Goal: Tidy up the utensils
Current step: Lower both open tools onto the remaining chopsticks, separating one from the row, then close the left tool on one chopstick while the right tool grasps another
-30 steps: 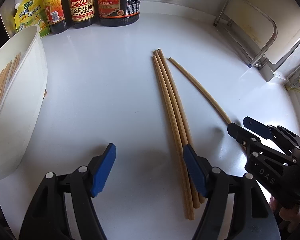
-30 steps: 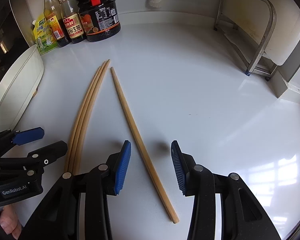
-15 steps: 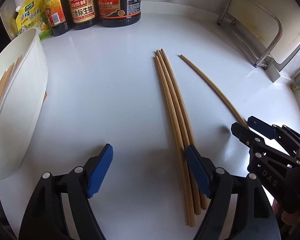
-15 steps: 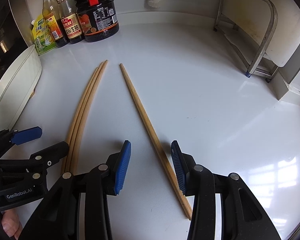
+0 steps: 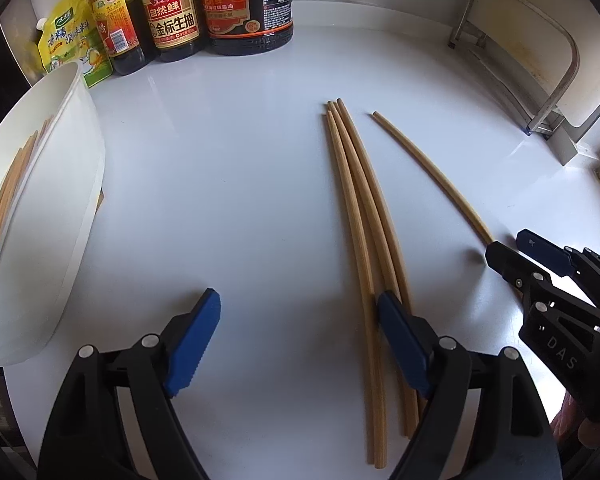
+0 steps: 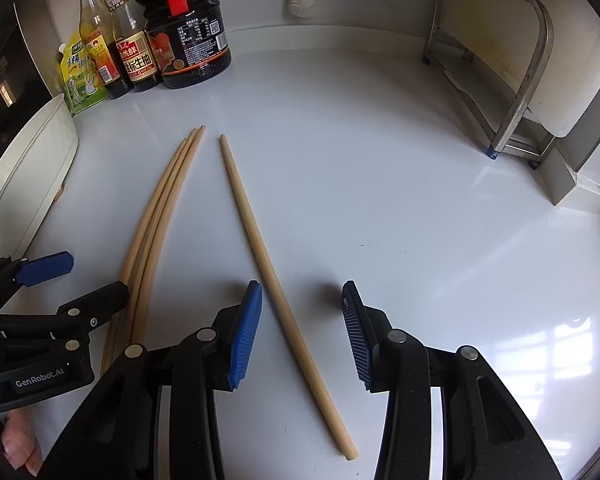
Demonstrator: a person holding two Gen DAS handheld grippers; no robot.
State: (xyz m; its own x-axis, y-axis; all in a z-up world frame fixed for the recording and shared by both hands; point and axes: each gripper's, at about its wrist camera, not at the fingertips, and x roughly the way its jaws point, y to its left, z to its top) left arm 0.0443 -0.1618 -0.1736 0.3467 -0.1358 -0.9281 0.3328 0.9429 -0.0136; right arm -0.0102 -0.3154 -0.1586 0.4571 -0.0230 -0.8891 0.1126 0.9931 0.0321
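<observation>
The right gripper (image 6: 302, 328) hangs released, jaws wide astride the single chopstick (image 6: 266, 258) on the white counter (image 6: 400, 200). The left gripper (image 5: 300, 336) gapes too (its right pad (image 5: 402, 336) over the three bundled chopsticks (image 5: 360, 208))

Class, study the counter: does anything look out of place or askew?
One single chopstick lies apart from the bundle of three chopsticks, angled away between the right gripper's open jaws. Others already sit in the white bin.
</observation>
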